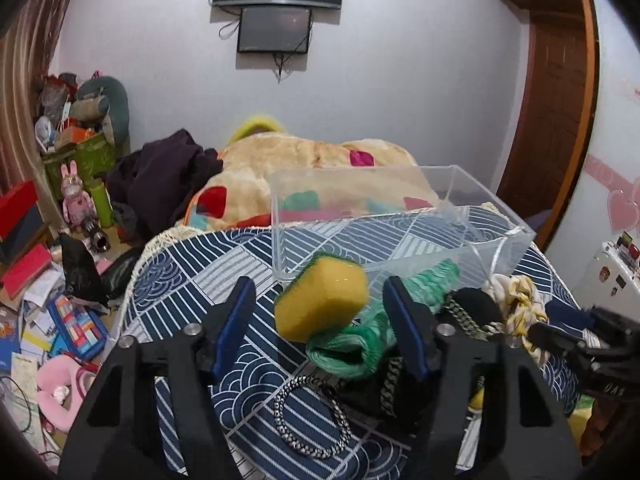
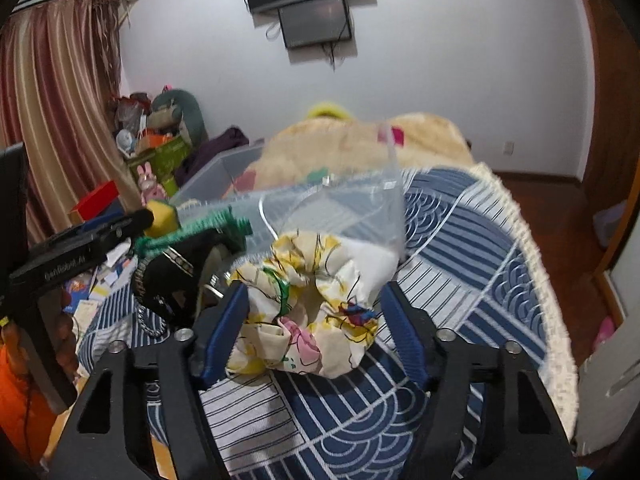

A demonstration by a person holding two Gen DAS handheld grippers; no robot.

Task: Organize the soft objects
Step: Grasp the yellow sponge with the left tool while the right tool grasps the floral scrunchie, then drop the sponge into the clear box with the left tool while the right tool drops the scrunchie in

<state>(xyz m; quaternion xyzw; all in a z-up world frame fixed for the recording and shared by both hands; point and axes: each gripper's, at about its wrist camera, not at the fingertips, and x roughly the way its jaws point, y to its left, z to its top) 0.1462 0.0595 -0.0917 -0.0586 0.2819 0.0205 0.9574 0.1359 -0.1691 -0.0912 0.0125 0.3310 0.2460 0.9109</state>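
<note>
A yellow sponge with a green scouring side lies on the blue patterned cloth between the fingers of my open left gripper, untouched by either finger. It leans on a green knitted cloth. Behind stands a clear plastic box. My right gripper is open around a cream floral scrunchie, its left finger touching the fabric. The sponge, green cloth and clear box also show in the right wrist view.
A black-and-white braided band and black fabric pieces lie on the cloth near the pile. A beige blanket covers the bed behind the box. The floor at left is cluttered with books and toys.
</note>
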